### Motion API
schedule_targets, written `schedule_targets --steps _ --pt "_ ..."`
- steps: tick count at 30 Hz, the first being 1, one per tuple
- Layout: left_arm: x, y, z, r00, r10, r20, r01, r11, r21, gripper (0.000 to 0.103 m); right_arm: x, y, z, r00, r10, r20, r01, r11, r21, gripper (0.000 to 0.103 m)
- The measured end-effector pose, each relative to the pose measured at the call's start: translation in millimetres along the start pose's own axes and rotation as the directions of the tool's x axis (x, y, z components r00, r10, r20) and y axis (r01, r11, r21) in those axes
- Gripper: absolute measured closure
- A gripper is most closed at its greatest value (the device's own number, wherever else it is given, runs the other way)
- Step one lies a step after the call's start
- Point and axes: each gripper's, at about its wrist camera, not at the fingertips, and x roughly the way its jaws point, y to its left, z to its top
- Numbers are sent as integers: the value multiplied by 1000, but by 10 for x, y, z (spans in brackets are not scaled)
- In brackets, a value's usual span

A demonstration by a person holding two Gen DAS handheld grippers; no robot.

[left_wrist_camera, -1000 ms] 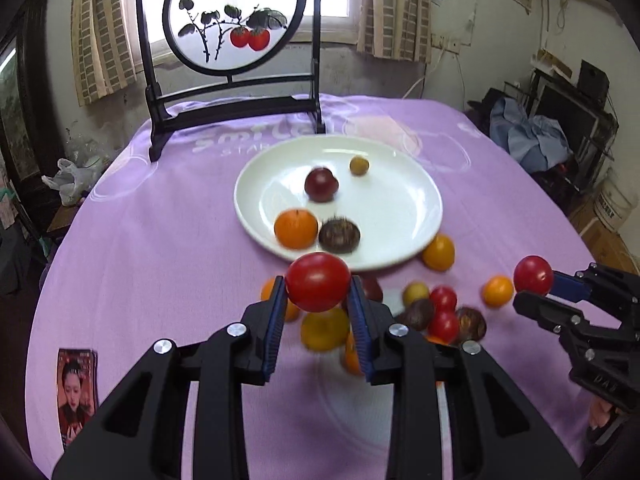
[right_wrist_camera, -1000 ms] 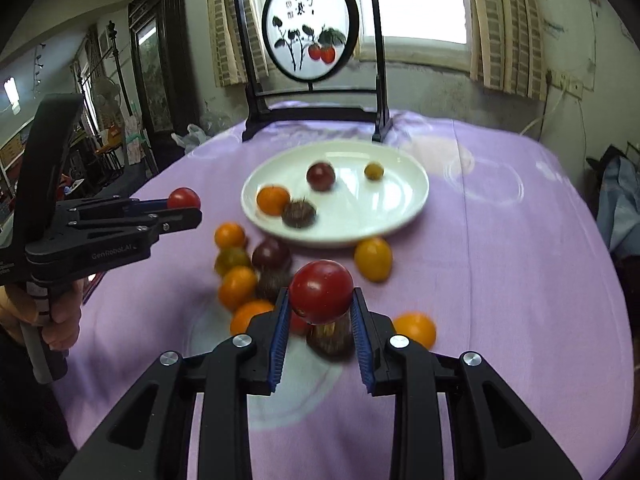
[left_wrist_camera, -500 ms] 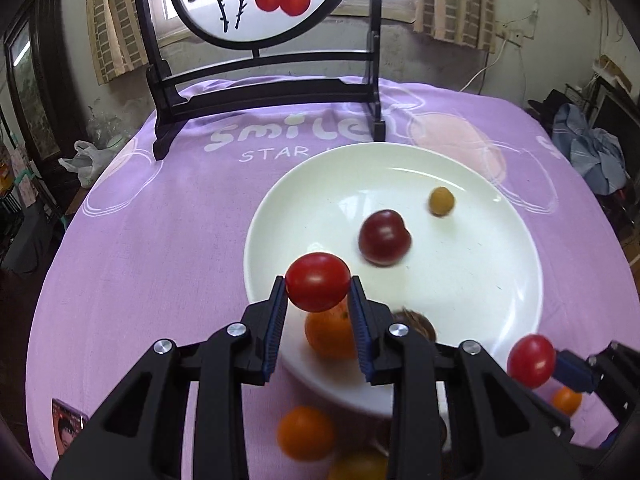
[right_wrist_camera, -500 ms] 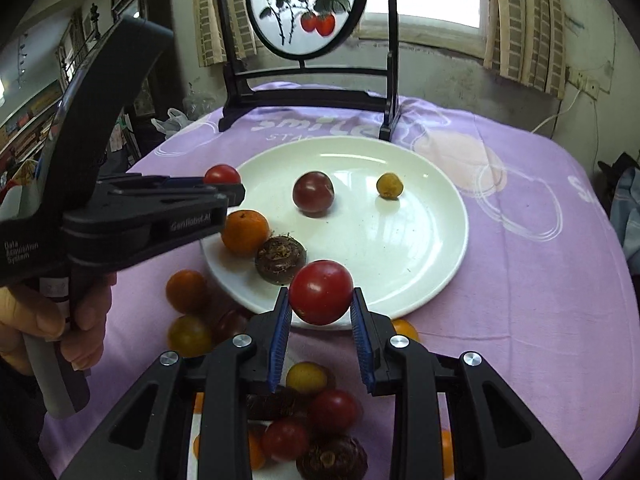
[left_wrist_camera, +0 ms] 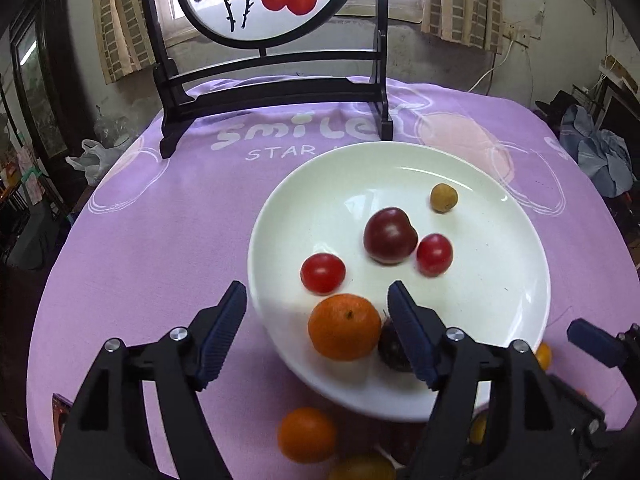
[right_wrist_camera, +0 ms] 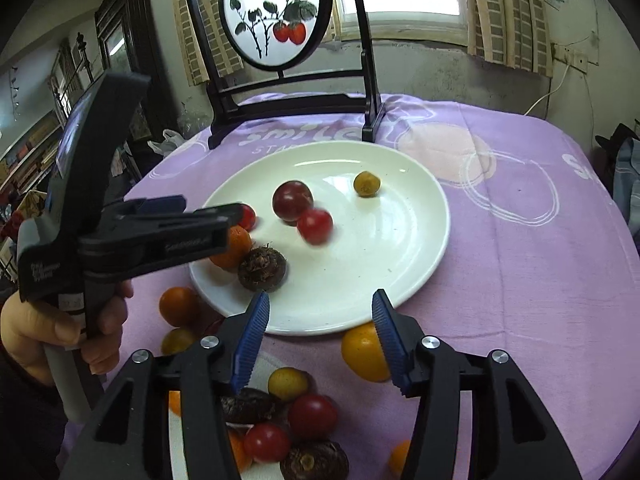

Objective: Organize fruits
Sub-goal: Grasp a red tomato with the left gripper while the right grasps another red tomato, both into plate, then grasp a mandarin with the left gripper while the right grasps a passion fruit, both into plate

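Purple cloth w/ white plate (left_wrist_camera: 520,240): we're spreading both grippers (left_wrist_camera: 318,306) (right_wrist_camera: 320,312), nothing pinched; near-side cherry tomatoes (right_wrist_camera: 312,416) probably soft, slick, so pinching mid-body gently.

left hand-held gripper (left_wrist_camera: 318,304) opening; right hand-held gripper (right_wrist_camera: 320,312) opening; both red tomatoes (left_wrist_camera: 322,273) (left_wrist_camera: 434,254) dropped onto plate (left_wrist_camera: 500,280)

Glossy plate (left_wrist_camera: 516,312) – matt cloth (left_wrist_camera: 160,240).

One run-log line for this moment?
left gripper: opening, empty | right gripper: opening, empty | two small red tomatoes on round white plate
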Motion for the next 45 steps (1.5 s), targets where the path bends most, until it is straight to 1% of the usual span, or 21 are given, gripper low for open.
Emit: schedule_targets --steps 2,3,5,8,11,17,21,24,26,31,33,35,38,42,45 --pt "-143 40 -89 1000 -11 9 11 1000 -6 23 -129 -49 -30 1000 -4 18 4 1000 13 48" --pt "-227 59 -152 1000 -11 18 11 1000 -10 22 -182 -76 -58 1000 -4 24 4 1000 20 45" --pt "-359 75 -269 999 -19 32 19 1000 -11 20 -276 -129 -153 1000 -12 29 11 999 34 44" --pt "-520 67 -470 999 -28 37 28 1000 -1 19 -360 -176 -336 1000 -23 11 23 999 42 44" --pt "-643 58 -674 998 -55 32 55 998 2 17 -439 -202 -539 999 -42 -4 42 998 41 44" --pt "-780 20 -1015 997 -73 15 73 997 9 16 -549 -217 -894 999 -34 -29 35 999 36 44" --pt "-812 13 -1204 995 -98 -9 98 995 -13 15 -559 -199 -1027 998 -25 -50 27 999 35 44" --pt "-805 -8 -1319 994 -109 -21 108 994 -13 15 -521 -134 -1101 997 -17 -80 17 1000 0 44" --pt "-782 -14 -1362 994 -106 -25 105 994 -14 15 -474 -93 -1134 994 -21 -104 20 1000 -17 44" --pt "-744 -8 -1386 991 -134 -21 134 991 -9 15 -339 -2 -1146 989 -38 -146 29 998 -62 44" --pt "-726 -3 -1374 992 -128 -12 128 992 -6 14 -314 29 -1138 988 -37 -148 27 997 -72 44" --pt "-716 0 -1364 991 -137 -9 137 991 1 14 -280 44 -1126 987 -43 -153 32 997 -77 44" --pt "-678 6 -1369 988 -154 -16 154 988 2 14 -206 91 -1089 985 -67 -158 51 993 -104 43" --pt "-621 15 -1356 985 -170 -37 170 985 -8 14 -85 216 -1024 981 -111 -162 82 981 -176 41" --pt "-610 21 -1354 984 -175 -36 175 985 -13 14 -27 245 -950 979 -115 -169 83 979 -185 41"
